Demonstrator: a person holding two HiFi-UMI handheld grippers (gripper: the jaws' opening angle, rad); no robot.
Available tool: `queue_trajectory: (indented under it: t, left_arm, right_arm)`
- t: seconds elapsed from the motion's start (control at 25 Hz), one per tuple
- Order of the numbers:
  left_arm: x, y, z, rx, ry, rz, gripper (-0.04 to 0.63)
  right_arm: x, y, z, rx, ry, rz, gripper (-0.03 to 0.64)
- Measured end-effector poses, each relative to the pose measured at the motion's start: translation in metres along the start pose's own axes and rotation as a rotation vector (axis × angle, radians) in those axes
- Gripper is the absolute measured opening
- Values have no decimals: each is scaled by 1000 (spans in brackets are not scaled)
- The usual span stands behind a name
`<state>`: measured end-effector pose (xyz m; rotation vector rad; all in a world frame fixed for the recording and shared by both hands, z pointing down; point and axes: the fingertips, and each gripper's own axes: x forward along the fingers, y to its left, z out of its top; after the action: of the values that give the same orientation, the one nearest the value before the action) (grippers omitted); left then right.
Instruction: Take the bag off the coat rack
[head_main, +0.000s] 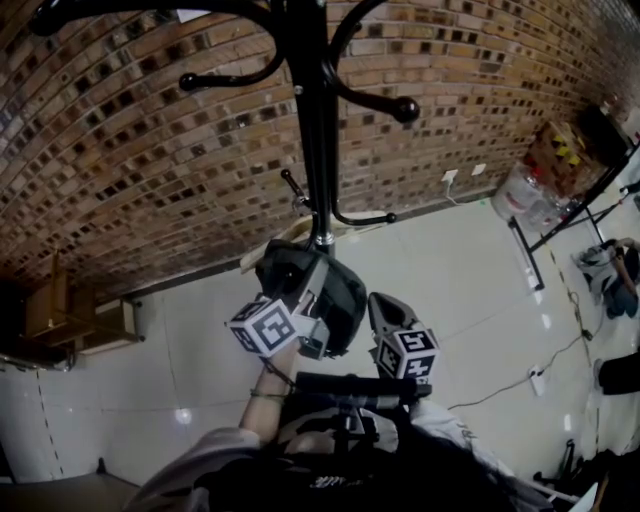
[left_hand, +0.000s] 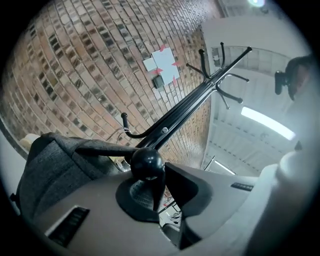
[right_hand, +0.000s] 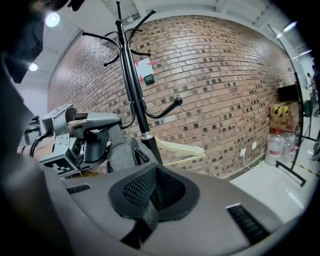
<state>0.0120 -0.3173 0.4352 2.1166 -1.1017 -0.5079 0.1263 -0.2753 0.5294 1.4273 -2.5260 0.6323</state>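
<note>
A dark grey bag (head_main: 345, 300) hangs low on the black coat rack (head_main: 315, 130), against its pole. In the left gripper view the bag (left_hand: 47, 170) fills the left side, and its dark strap (left_hand: 95, 148) runs to a hook with a ball knob (left_hand: 146, 161). My left gripper (left_hand: 155, 185) is right under that knob. Its jaws stand a little apart with light showing between them, and the strap's end lies by the left pad. In the head view this left gripper (head_main: 305, 285) is at the bag's top. My right gripper (head_main: 378, 300) hangs beside the bag, pads together, holding nothing.
A brick wall (head_main: 150, 150) stands right behind the rack. At the far right are water bottles and a cardboard box (head_main: 545, 165) and a black stand (head_main: 570, 215). A wooden shelf (head_main: 60, 310) is at the left. Cables (head_main: 520, 385) cross the pale floor.
</note>
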Motion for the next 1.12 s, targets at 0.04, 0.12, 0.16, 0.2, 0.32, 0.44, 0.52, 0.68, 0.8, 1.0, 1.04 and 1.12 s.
queue_trajectory:
  t: [0.04, 0.12, 0.16, 0.2, 0.32, 0.44, 0.52, 0.68, 0.8, 1.0, 1.04, 1.12]
  left_arm:
    - [-2, -2, 1, -8, 1, -10, 44]
    - [-6, -6, 3, -36, -4, -25, 43]
    - [-8, -7, 4, -50, -8, -29, 43]
    - [-9, -8, 5, -64, -9, -31, 43]
    - [-12, -10, 5, -87, 0, -40, 43]
    - [-15, -14, 4, -80, 17, -48, 43]
    - [-18, -19, 4, -69, 29, -53, 43]
    - [-25, -37, 3, 15, 65, -103, 43]
    - [-33, -40, 5, 39, 82, -101, 43]
    - [-56, -24, 11, -24, 56, -81, 43]
    - [-60, -20, 13, -35, 49, -76, 43]
    - [-67, -14, 18, -56, 34, -63, 43]
  right_arm:
    - [0, 1, 0, 3, 0, -2, 11]
    - [0, 1, 0, 10, -2, -9, 11]
    - [0, 1, 0, 14, -4, -16, 11]
    - [0, 0, 0, 18, -5, -25, 11]
    - [-3, -1, 2, 28, -6, -50, 11]
    - [-6, -6, 0, 43, -13, -72, 11]
    - [-9, -11, 0, 59, -26, -95, 11]
    - [-13, -13, 3, 78, -48, -119, 11]
    - [-13, -10, 5, 85, -63, -118, 11]
    - [-12, 0, 8, 96, -77, -112, 11]
    - [-11, 3, 9, 95, -75, -113, 11]
    - [-9, 10, 10, 87, -71, -111, 11]
